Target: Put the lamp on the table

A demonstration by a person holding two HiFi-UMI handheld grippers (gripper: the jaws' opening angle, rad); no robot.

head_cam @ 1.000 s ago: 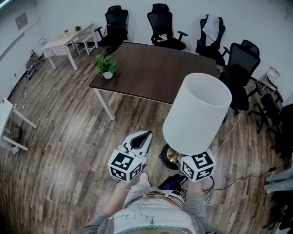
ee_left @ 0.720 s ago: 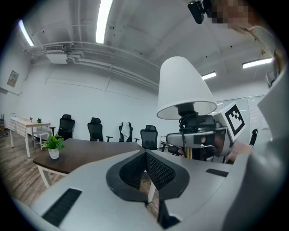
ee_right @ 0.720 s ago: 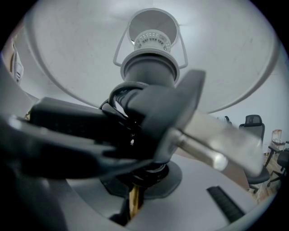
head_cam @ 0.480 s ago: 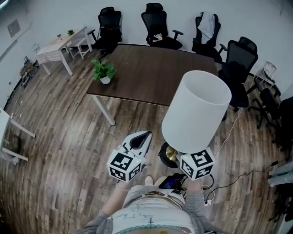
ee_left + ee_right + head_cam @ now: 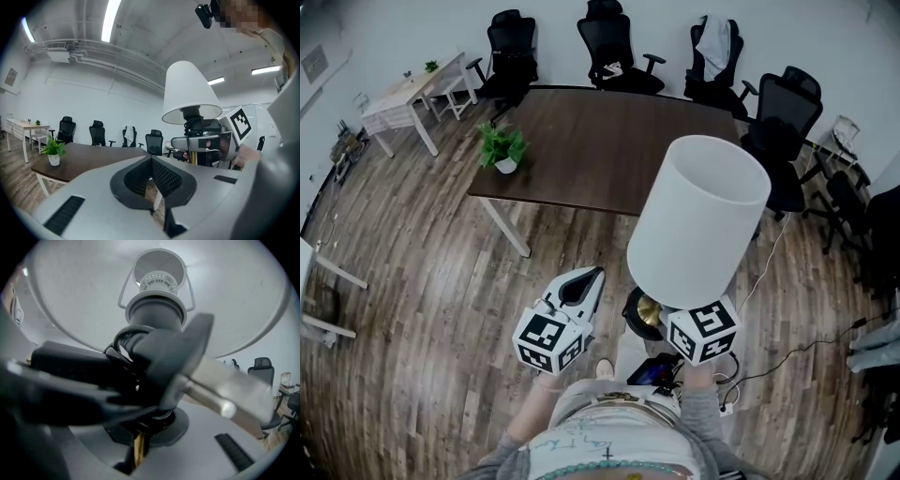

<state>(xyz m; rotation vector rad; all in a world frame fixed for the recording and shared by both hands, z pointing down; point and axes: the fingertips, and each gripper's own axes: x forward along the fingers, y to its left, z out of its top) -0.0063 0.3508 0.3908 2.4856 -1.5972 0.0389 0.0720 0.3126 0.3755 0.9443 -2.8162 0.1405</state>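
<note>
The wooden floor is the biggest thing here, and the person stands on it. Next comes the long brown table, a little way ahead, with black chairs round its far side. Most of its top is bare, so there is lots of room to set something down.

The lamp is not on the table yet. It is up in the air over the floor, close in front of the person, on the near side of the table. Its big white shade stands nearly straight up and leans only a bit. I think it is held that way so it does not tip.

The right gripper holds the lamp. Its fingers pinch the thin gold pole just under the bulb holder. That looks like a good place to hold, because the shade is wide and the pole is thin and hard.

The left gripper is beside it, near the lamp but not touching it. Its fingers are pressed together with nothing in them. It may be there to help steady the lamp.

A little green plant in a white pot sits near the table's front left corner, so the lamp should go away from it. A black cord is looped at the top of the pole, I guess so it will not drag.
</note>
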